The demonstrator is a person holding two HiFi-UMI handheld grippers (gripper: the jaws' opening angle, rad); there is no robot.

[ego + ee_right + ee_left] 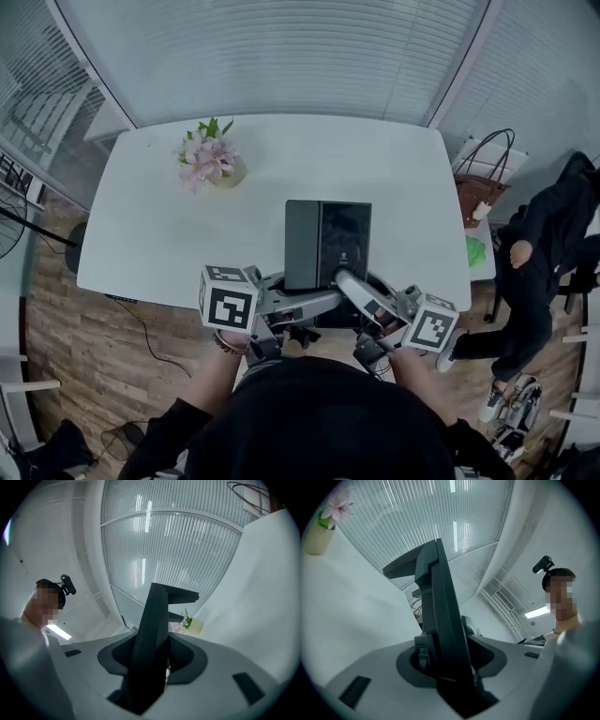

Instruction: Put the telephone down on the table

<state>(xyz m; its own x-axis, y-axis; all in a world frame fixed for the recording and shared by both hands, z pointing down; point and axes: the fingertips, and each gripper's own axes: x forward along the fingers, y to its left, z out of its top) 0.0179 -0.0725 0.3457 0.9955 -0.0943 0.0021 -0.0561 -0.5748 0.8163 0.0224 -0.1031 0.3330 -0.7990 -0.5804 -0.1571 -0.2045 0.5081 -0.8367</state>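
Note:
The telephone (328,242), a flat black slab, hangs level over the near edge of the white table (394,169), held at its near end from both sides. My left gripper (314,302) is shut on its near-left corner. My right gripper (345,279) is shut on its near edge, just right of the middle. In the left gripper view the telephone (440,620) stands edge-on between the jaws of that gripper (450,667). The right gripper view shows the same dark slab (154,630) clamped in that gripper (150,663).
A vase of pink flowers (211,161) stands at the table's far left. A person in black (544,253) sits to the right of the table, beside a brown bag (483,183). Blinds line the far walls. Cables lie on the wooden floor (141,319) at the left.

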